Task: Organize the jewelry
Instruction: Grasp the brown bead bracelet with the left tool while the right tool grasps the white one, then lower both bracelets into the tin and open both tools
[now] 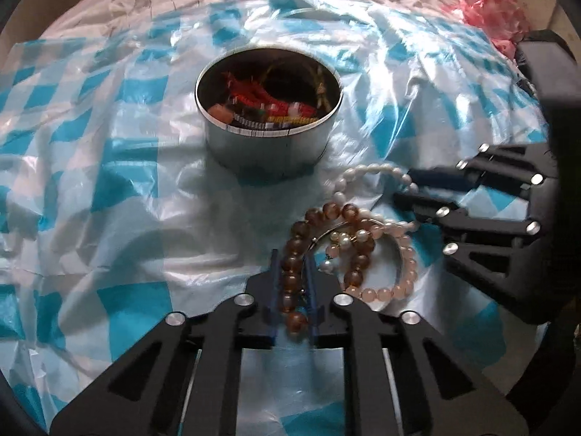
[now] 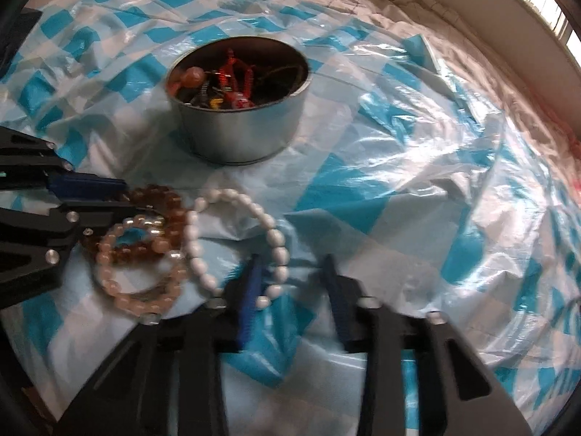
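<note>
Bracelets are lying in a loose heap on a blue-and-white checked plastic sheet [image 1: 120,181] that is covering a bed, while a round metal tin [image 1: 268,116] holding red, orange and dark trinkets is sitting at 12 o'clock from the heap. In the left wrist view, the left tongs [image 1: 292,265] are closing narrowly on the brown bead bracelet [image 1: 297,239], several amber beads sitting between the two blue pads [image 1: 275,283]. A pale pink bead bracelet [image 1: 403,265] is overlapping the brown one at its 3 o'clock side, with a few small pearl-like beads [image 1: 341,243] tangled inside. The white bead bracelet [image 2: 232,239] is resting just beside the pile. In the right wrist view, the right tongs [image 2: 290,272] are standing wide open, the left pad [image 2: 250,290] lying across the white bracelet's near rim and the other pad on bare sheet. Pink patterned cloth [image 1: 483,3] is showing at 1 o'clock in the left wrist view.
</note>
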{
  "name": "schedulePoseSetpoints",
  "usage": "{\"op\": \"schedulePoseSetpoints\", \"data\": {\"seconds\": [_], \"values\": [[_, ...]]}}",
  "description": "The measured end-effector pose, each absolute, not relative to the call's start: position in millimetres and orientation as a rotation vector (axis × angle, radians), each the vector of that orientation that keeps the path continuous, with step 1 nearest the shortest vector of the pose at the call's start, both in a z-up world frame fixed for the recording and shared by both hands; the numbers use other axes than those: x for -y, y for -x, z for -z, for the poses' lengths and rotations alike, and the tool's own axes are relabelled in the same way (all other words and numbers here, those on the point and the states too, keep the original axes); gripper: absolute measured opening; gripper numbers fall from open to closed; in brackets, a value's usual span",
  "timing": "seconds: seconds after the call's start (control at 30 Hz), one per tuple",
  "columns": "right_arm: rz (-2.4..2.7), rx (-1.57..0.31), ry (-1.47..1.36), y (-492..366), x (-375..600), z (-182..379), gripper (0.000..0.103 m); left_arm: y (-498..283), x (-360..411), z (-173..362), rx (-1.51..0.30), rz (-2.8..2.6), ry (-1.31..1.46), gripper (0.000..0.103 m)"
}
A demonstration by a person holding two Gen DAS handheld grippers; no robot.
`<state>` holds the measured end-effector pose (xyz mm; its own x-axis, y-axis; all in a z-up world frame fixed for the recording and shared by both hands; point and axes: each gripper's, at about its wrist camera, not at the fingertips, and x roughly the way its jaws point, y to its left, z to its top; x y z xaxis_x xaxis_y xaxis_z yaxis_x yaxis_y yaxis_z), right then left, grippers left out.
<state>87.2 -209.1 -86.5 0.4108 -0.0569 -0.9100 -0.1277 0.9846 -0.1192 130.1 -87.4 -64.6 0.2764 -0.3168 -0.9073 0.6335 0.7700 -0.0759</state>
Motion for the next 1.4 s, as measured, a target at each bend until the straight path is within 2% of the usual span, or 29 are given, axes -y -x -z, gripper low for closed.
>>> {"op": "schedulePoseSetpoints", "data": {"seconds": [0.03,0.07,0.13,0.37,0.63,0.93,1.4], "values": [[-0.041,-1.143,0.185,-86.9,208.4,85.4,0.018,-130.4,85.0,59.1,-1.115,0.666,-0.298,0.01],[-0.048,-1.142,0.165,-86.7,209.4,84.0,0.01,-130.7,81.1,49.8,-1.1,0.678,-0.263,0.01],[-0.067,-1.133,0.087,-86.0,216.1,77.7,0.008,-130.4,74.4,34.8,-1.077,0.706,-0.211,0.01],[-0.081,-1.072,-0.104,-79.6,240.0,51.4,0.008,-125.3,52.6,-7.2,-0.995,0.806,-0.046,0.01],[-0.105,-1.016,-0.254,-73.0,255.9,34.0,0.008,-125.6,43.4,-29.9,-0.935,0.838,0.065,0.01],[-0.15,-0.957,-0.337,-72.4,254.8,24.4,0.008,-132.5,46.3,-28.5,-0.921,0.775,0.052,0.011],[-0.267,-0.751,-0.5,-59.4,254.1,-11.7,0.008,-132.4,54.9,-33.1,-0.869,0.716,-0.016,0.01]]}}
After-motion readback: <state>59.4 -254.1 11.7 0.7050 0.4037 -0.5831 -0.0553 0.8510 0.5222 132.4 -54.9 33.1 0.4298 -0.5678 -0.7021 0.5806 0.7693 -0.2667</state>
